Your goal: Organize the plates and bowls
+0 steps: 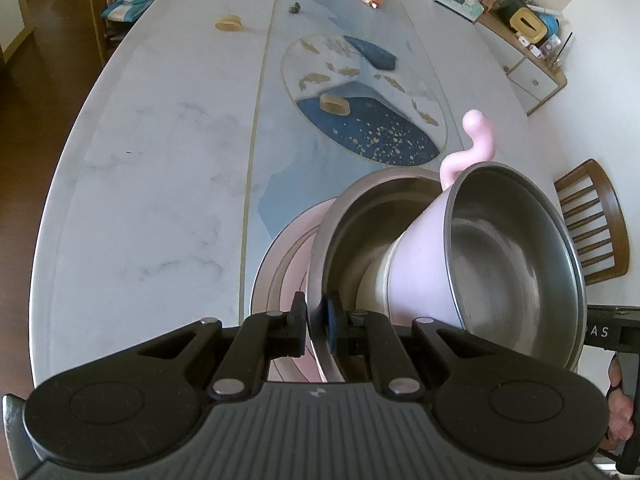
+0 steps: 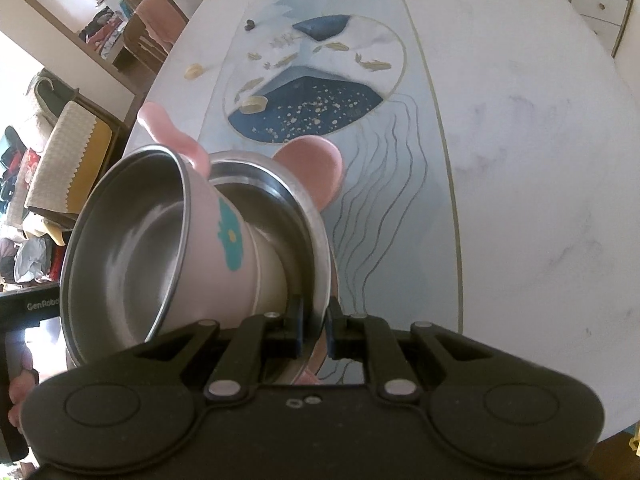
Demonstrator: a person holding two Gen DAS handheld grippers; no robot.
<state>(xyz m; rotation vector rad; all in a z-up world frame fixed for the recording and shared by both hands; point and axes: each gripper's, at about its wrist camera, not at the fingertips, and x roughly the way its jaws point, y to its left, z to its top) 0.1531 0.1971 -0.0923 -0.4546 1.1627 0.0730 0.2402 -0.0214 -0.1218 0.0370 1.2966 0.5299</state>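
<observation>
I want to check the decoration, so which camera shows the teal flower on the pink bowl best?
The right wrist view. There the teal flower faces the camera on the outer wall of the tilted pink bowl, which sits inside the steel bowl. The left wrist view shows only the bowl's plain pink side and steel interior; the flower is hidden.

pink steel-lined bowl [image 1: 516,252] | tilted, inside larger steel bowl [image 1: 348,220] | on pink plate [image 1: 280,256]
</observation>
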